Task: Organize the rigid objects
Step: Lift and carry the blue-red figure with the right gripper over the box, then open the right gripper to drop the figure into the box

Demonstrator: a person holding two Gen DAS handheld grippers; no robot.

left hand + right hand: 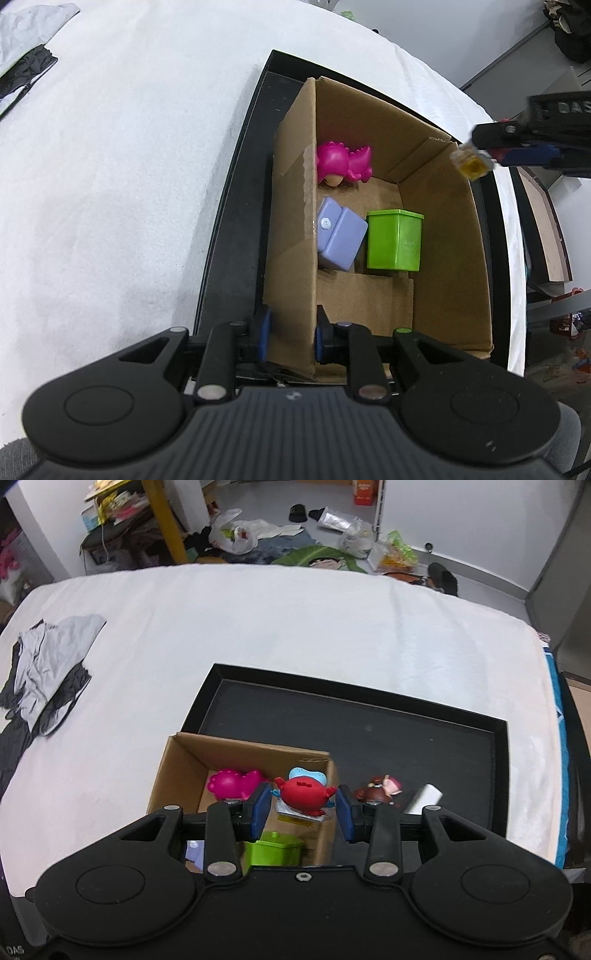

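So the red crab-ish figure [303,794] w/ a pale blue bit on top and a yellowish clear base is pinched between the blue pads of the right gripper [303,805], hanging over the right side of the cardboard box [173,771]. Left gripper [290,338] is clamped on the near wall of that box, one pad inside and one outside. In the box: pink dino toy [343,162] lying at the far end, lavender block [341,236] tipped on its side, and a green square container [394,240] upright just beside it (touching, or close to it, can't tell).

Box sits in the left part of a black tray [498,738]. Rest of the tray has a brown figure w/ pink bits [376,792] and a white block [424,797] near the front edge, just right of the box.

Tray is on a white cloth-covered table [277,627]. Gray and black clothing [48,664] is bunched at the table's far left. Room behind is messy tbh: plastic bags [236,531], a foil pouch [338,518], shoes [443,578], stuff on a gray floor, yellow post [166,520], white walls.
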